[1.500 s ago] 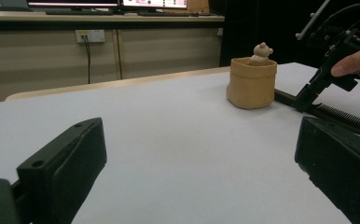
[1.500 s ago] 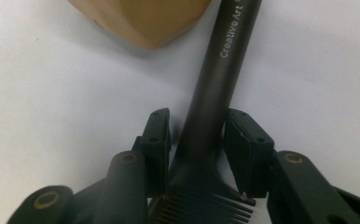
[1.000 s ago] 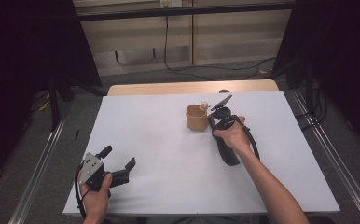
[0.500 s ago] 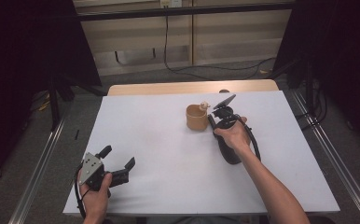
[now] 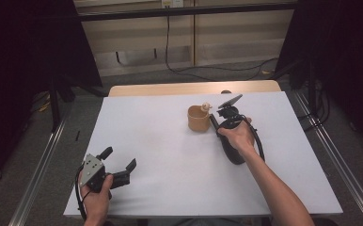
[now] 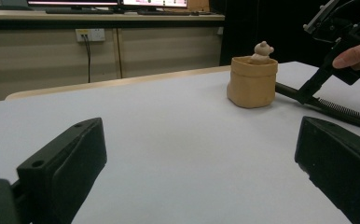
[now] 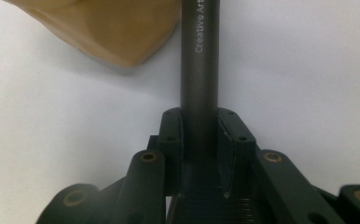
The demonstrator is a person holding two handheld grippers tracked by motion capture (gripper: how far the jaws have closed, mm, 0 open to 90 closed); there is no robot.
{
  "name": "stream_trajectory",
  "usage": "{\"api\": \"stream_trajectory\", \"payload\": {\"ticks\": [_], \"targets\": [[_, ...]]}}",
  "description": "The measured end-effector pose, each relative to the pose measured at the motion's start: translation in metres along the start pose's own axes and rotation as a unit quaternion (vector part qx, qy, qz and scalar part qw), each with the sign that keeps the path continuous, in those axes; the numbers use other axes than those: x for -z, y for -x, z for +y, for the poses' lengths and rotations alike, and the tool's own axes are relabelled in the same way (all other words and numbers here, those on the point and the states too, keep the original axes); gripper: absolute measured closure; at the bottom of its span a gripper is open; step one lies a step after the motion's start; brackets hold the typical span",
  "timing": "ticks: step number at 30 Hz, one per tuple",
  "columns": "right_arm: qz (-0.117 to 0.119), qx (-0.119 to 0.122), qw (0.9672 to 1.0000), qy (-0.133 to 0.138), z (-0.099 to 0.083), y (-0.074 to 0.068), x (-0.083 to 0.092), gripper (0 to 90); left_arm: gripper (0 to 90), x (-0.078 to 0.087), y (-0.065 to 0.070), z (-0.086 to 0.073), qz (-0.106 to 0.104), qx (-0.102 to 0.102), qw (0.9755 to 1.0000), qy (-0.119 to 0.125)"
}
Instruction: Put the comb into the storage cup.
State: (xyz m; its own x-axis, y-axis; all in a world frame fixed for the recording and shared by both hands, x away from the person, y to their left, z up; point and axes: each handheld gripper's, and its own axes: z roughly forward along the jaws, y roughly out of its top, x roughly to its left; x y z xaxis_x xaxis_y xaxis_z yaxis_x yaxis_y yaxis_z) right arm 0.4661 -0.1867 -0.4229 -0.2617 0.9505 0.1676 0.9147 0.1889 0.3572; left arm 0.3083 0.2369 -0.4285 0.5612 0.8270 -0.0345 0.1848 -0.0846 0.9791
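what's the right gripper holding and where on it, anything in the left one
The right gripper has just closed its jaws on a dark grey tube lying on the table, clamping it at its near end. The left gripper holds nothing; its jaws stand open.

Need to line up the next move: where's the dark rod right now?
In the right gripper view the dark rod lies flat on the white table, clamped in the right gripper, just beside the tan pouch.
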Motion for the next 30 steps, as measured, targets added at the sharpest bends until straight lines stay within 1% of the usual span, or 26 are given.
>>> {"api": "stream_trajectory", "payload": {"ticks": [2, 8, 9, 10, 12, 14, 17, 21, 23, 25, 27, 28, 29, 30], "targets": [[0.0, -0.001, 1.0, 0.005, 0.001, 0.0, 0.001, 72.6, 2.4, 0.0, 0.0, 0.0, 0.0, 0.001, 1.0, 0.0], [0.001, -0.015, 0.9997, 0.017, 0.001, 0.006, 0.006, 72.7, 2.4, 0.0, 0.0, 0.0, 0.0, 0.001, 1.0, 0.0], [0.003, -0.014, 0.9997, 0.022, 0.001, 0.006, 0.007, 72.7, 2.4, 0.0, 0.0, 0.0, 0.0, 0.001, 1.0, 0.0], [0.004, -0.017, 0.9996, 0.024, 0.001, 0.006, 0.008, 72.7, 2.4, 0.0, 0.0, 0.0, -0.001, 0.001, 1.0, 0.0], [0.009, -0.016, 0.9994, 0.03, 0.001, 0.007, 0.011, 72.7, 2.3, 0.0, 0.0, 0.0, 0.0, 0.0, 1.0, 0.0], [0.006, -0.022, 0.9989, 0.04, 0.001, 0.009, 0.014, 72.7, 2.4, 0.0, 0.0, 0.0, 0.0, 0.002, 1.0, 0.0], [0.01, -0.026, 0.9984, 0.05, 0.001, 0.013, 0.019, 72.7, 2.4, 0.0, 0.0, 0.0, 0.0, 0.001, 1.0, 0.0], [0.014, -0.027, 0.9978, 0.059, -0.001, 0.016, 0.027, 72.7, 2.4, 0.0, 0.0, 0.0, 0.0, 0.002, 1.0, 0.0], [0.013, -0.031, 0.9972, 0.066, -0.001, 0.018, 0.03, 72.7, 2.4, 0.0, 0.0, 0.0, 0.0, 0.002, 1.0, 0.0], [0.016, -0.031, 0.9965, 0.076, -0.002, 0.02, 0.034, 72.7, 2.4, 0.0, 0.0, 0.0, 0.0, 0.003, 1.0, 0.0], [0.011, -0.028, 0.9959, 0.085, -0.002, 0.02, 0.037, 72.7, 2.4, 0.0, 0.0, 0.0, -0.001, 0.003, 1.0, 0.0], [0.016, -0.025, 0.9957, 0.088, -0.003, 0.02, 0.039, 72.7, 2.3, 0.0, 0.0, 0.0, -0.001, 0.003, 1.0, 0.0], [0.018, -0.027, 0.9952, 0.093, -0.003, 0.02, 0.04, 72.7, 2.4, 0.0, 0.0, 0.0, -0.001, 0.003, 1.0, 0.0], [0.018, -0.023, 0.9947, 0.099, -0.004, 0.02, 0.042, 72.7, 2.4, 0.0, 0.0, 0.0, -0.001, 0.003, 1.0, 0.0]]}}
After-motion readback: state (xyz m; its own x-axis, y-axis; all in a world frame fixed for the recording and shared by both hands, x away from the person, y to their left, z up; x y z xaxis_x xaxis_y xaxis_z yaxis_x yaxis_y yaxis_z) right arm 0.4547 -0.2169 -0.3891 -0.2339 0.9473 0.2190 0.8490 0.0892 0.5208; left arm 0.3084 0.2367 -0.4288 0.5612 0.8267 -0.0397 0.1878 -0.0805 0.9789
